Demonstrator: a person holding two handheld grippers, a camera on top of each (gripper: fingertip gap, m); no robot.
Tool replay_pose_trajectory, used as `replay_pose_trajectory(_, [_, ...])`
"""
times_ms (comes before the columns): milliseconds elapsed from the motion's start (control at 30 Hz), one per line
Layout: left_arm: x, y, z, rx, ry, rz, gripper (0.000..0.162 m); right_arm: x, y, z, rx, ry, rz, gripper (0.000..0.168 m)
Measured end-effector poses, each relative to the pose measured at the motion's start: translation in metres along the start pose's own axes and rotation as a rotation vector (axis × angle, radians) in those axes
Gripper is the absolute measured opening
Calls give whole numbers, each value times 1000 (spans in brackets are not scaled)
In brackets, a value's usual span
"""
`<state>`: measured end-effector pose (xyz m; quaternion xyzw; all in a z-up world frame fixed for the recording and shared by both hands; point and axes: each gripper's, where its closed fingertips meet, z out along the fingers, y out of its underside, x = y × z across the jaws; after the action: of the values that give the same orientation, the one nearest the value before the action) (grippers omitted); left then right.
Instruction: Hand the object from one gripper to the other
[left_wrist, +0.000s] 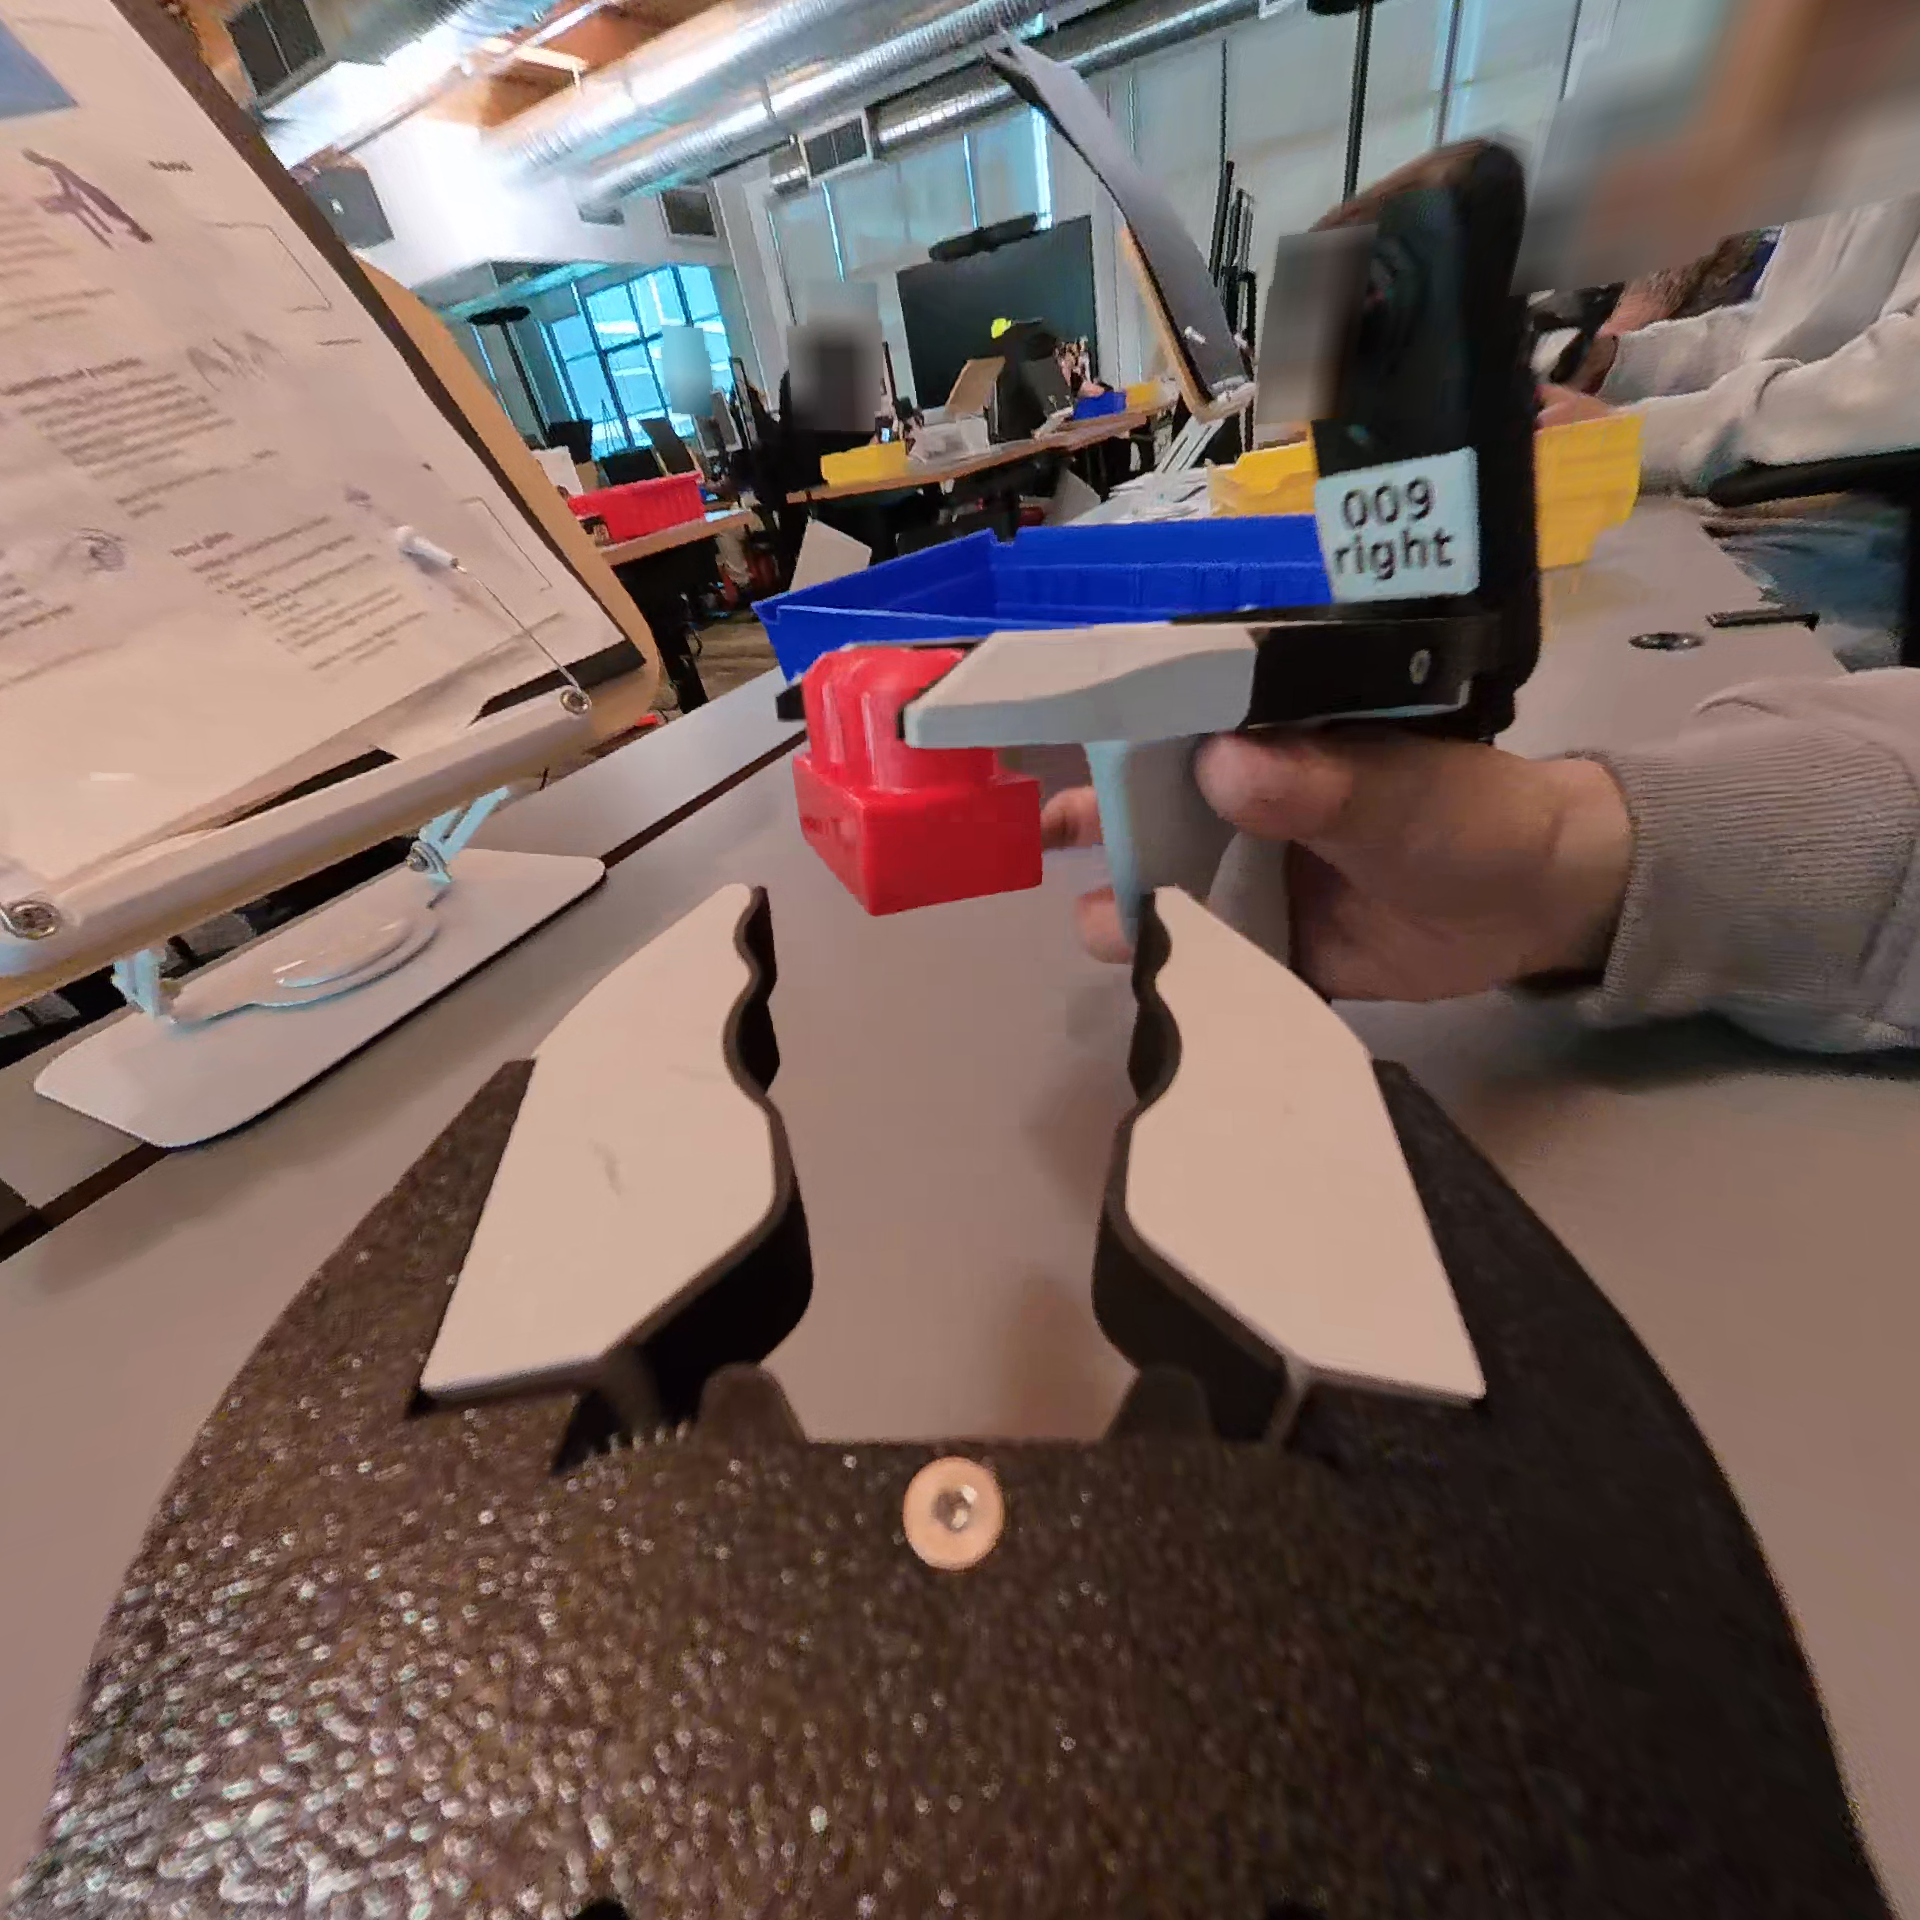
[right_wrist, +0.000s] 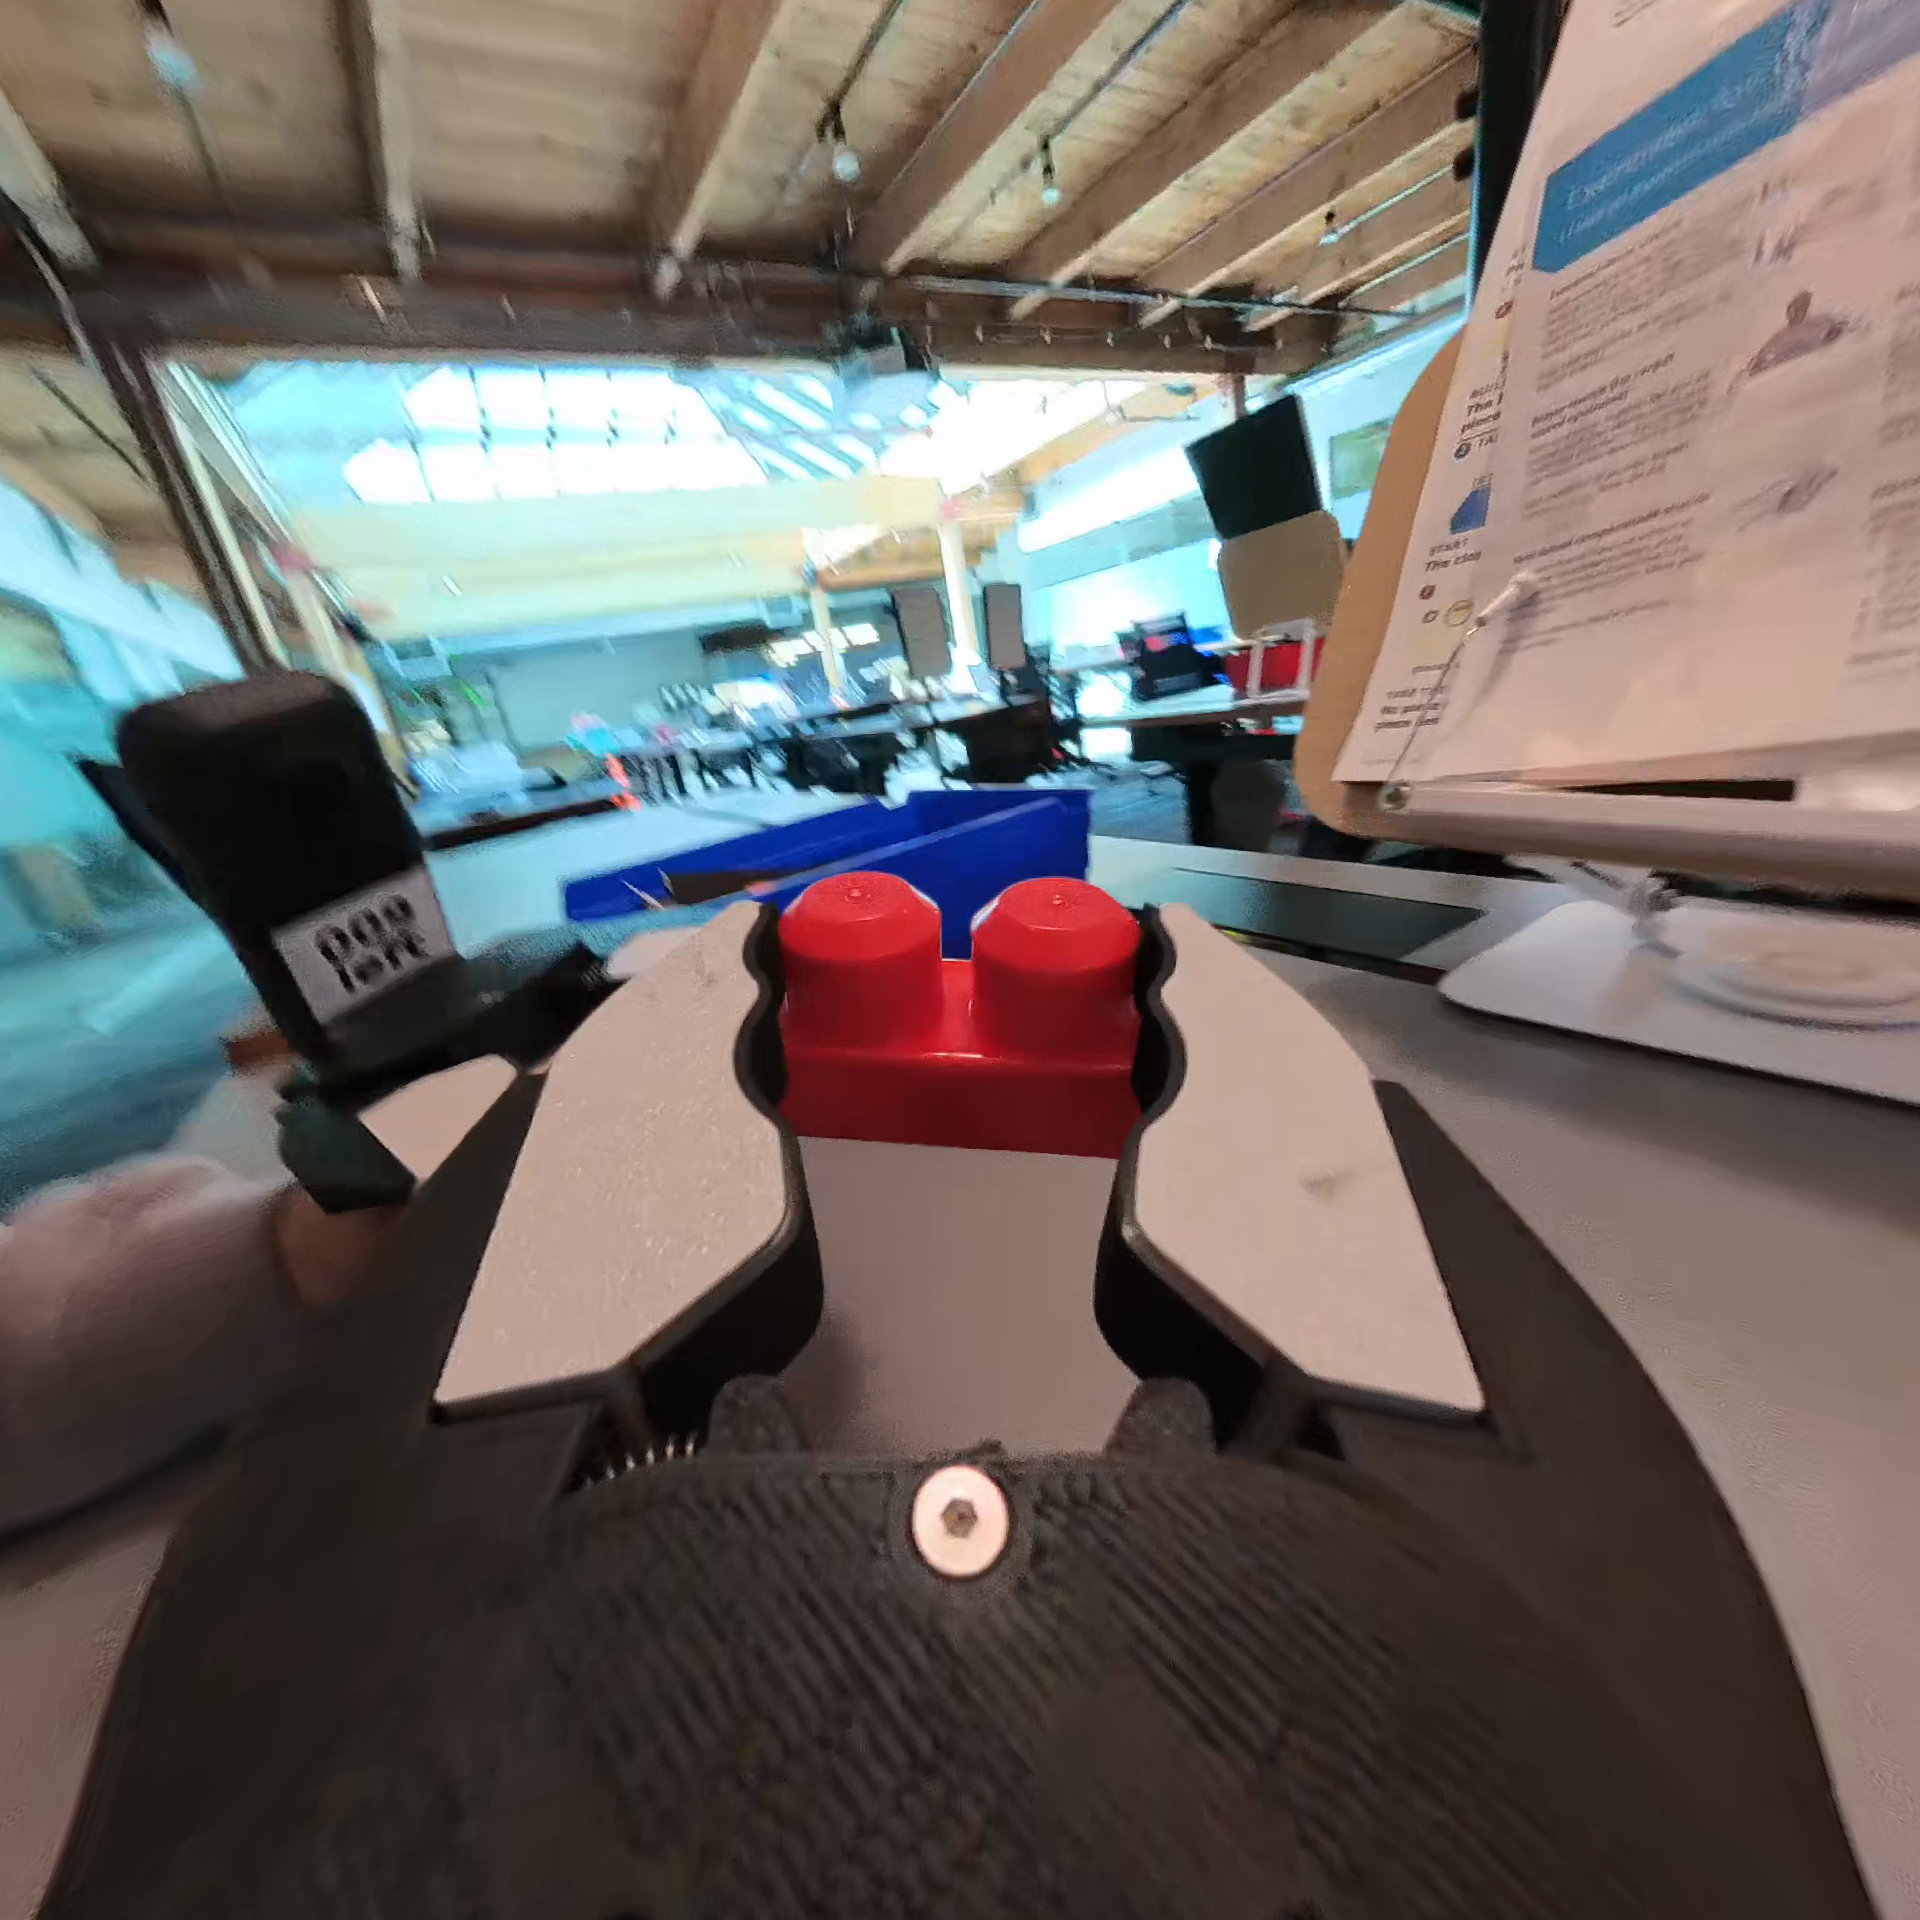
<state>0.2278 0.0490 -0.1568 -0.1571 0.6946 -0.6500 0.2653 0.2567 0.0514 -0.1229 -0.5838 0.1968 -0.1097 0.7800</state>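
A red two-stud toy brick (left_wrist: 920, 821) is held above the grey table by my right gripper (left_wrist: 862, 717), which reaches in from the right with a hand on its grip. In the right wrist view the right gripper (right_wrist: 956, 925) is shut on the brick (right_wrist: 956, 1049), its fingers pressing the brick's two ends, studs up. My left gripper (left_wrist: 956, 914) is open and empty. Its fingertips sit just short of and below the brick. The left gripper also shows blurred at the left of the right wrist view (right_wrist: 561, 987).
A blue bin (left_wrist: 1039, 592) stands on the table behind the brick and also shows in the right wrist view (right_wrist: 883, 842). A document stand (left_wrist: 260, 468) with a metal base is at the left. A yellow bin (left_wrist: 1584, 478) is at the far right. A person's sleeve (left_wrist: 1766, 831) lies to the right. The tips of one gripper are about 4 cm away from the tips of the other.
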Motion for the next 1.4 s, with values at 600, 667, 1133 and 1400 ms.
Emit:
replay_pose_trajectory(600, [-5,-32,-7,117,-420,681,51,-43,-21,-1,323,-413,839,65])
replay_pose_trajectory(667, [-7,-33,-8,116,-438,678,37,-47,-23,0,331,-433,855,65])
replay_pose_trajectory(1133, [20,-13,-20,22,311,-57,35,-50,-1,-30,-115,-457,-318,78])
replay_pose_trajectory(1400, [40,-7,-38,-96,699,-539,35,-65,29,-31,-212,-461,-821,71])
